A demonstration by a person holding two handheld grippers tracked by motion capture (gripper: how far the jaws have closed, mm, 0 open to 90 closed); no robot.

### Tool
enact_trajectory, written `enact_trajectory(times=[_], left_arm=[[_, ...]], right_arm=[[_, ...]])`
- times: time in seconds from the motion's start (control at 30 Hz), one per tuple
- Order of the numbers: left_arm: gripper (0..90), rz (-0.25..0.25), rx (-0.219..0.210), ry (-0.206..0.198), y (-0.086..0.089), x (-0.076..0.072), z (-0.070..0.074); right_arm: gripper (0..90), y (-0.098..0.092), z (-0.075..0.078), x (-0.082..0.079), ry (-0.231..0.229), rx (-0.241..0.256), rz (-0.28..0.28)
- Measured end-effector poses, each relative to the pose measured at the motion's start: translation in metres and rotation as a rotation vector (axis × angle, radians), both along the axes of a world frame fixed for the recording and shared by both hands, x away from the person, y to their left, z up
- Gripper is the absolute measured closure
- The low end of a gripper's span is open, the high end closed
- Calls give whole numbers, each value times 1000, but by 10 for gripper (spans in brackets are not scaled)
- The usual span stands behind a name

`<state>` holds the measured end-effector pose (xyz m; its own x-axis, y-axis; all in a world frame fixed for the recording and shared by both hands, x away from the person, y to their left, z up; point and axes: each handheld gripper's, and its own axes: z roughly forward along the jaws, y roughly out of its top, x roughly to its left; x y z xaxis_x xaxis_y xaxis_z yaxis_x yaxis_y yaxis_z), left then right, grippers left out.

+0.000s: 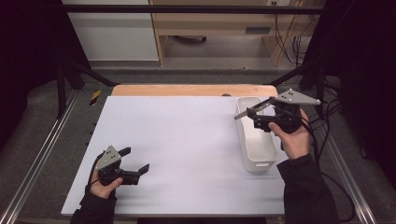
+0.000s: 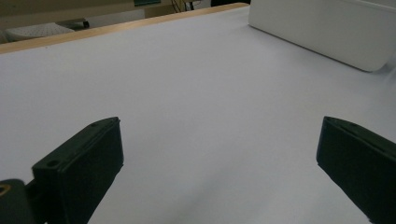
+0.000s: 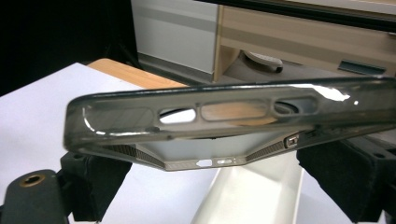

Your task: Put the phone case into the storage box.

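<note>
A smoky clear phone case hangs over the far end of a long white bin at the table's right side. My right gripper is shut on the phone case, which a hand holds tilted with its edge up. In the right gripper view the phone case spans the frame between the two black jaws of my right gripper, with the bin below. My left gripper rests low at the table's front left, open, with nothing between its fingers. The left gripper faces bare table.
A white sheet covers the table, with a wooden edge at the far side. The bin lies ahead and to the right in the left gripper view. Metal rails run along both sides. Cabinets stand beyond the table.
</note>
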<state>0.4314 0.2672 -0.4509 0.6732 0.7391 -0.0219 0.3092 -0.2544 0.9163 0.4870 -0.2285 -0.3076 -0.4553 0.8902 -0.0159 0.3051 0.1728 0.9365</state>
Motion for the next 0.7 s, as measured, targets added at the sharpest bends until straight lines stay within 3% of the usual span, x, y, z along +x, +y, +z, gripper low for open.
enact_trajectory(times=[0.7], left_arm=[[1, -6, 7, 5, -1, 1, -2]], right_arm=[[116, -2, 1, 34, 55, -52, -113]])
